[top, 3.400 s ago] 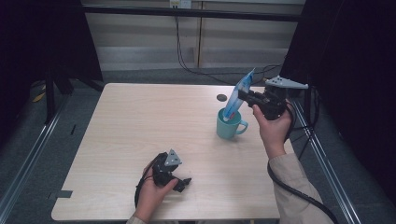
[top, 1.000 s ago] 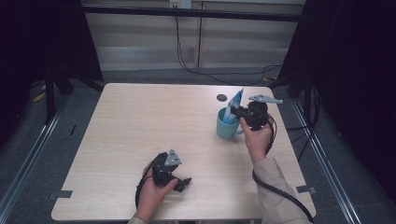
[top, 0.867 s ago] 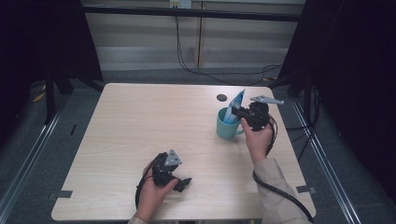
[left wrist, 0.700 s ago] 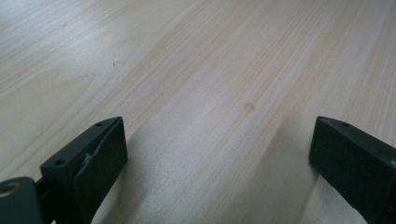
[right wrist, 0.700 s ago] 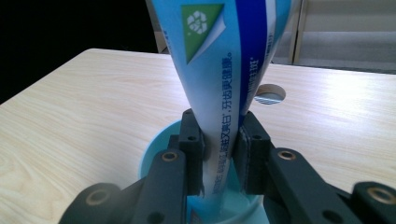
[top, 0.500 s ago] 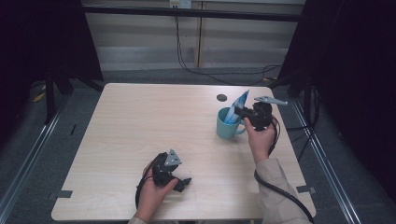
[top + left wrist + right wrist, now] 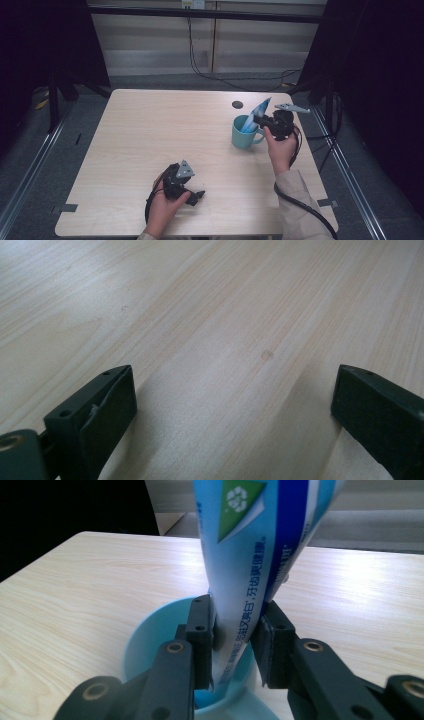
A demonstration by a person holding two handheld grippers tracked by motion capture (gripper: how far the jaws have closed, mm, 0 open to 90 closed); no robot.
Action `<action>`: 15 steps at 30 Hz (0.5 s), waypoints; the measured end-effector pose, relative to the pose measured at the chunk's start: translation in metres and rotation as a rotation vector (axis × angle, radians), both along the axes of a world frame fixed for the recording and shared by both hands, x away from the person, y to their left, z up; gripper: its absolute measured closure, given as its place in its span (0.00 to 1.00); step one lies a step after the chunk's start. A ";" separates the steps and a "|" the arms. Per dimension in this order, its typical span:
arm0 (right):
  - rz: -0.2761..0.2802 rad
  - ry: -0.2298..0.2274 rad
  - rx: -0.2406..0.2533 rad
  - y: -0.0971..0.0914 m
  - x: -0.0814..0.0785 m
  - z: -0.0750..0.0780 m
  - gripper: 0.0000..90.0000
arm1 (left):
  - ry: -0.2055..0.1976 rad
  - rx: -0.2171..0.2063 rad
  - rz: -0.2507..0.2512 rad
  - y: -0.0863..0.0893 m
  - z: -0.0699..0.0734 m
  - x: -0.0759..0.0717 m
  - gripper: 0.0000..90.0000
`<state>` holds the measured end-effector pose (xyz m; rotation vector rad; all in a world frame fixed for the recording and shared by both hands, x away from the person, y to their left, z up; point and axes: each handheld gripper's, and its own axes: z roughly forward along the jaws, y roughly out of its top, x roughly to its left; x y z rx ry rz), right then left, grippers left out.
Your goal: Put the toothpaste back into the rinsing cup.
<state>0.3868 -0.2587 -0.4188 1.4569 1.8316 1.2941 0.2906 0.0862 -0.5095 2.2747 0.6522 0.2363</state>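
Right gripper (image 7: 234, 635): jaws clamped on toothpaste tube (image 7: 255, 555), its lower end inside teal mug (image 7: 244, 132).
Left gripper (image 7: 235, 410): jaws apart, well left of mug, low over the surface (image 7: 150, 130).

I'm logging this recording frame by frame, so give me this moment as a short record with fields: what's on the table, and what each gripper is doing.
surface: light wooden table
container: teal ceramic mug with handle, upright, right half of the table
held item: blue and white toothpaste tube, lower end inside the mug, top leaning out
right gripper: shut on the tube, just above the mug's rim
left gripper: open, low over bare wood near the front edge, holding nothing
other: small dark round spot on the tabletop behind the mug
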 end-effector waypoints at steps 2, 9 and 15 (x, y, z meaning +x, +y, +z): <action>-0.009 0.005 -0.001 -0.002 0.000 -0.001 0.78 | 0.000 0.000 0.000 0.000 0.000 0.000 0.05; -0.002 0.004 -0.017 -0.005 -0.001 -0.001 0.77 | 0.000 0.000 0.000 0.000 0.000 0.000 0.05; -0.004 -0.004 -0.042 -0.005 -0.001 -0.001 0.75 | 0.000 0.000 0.000 0.000 0.000 0.000 0.05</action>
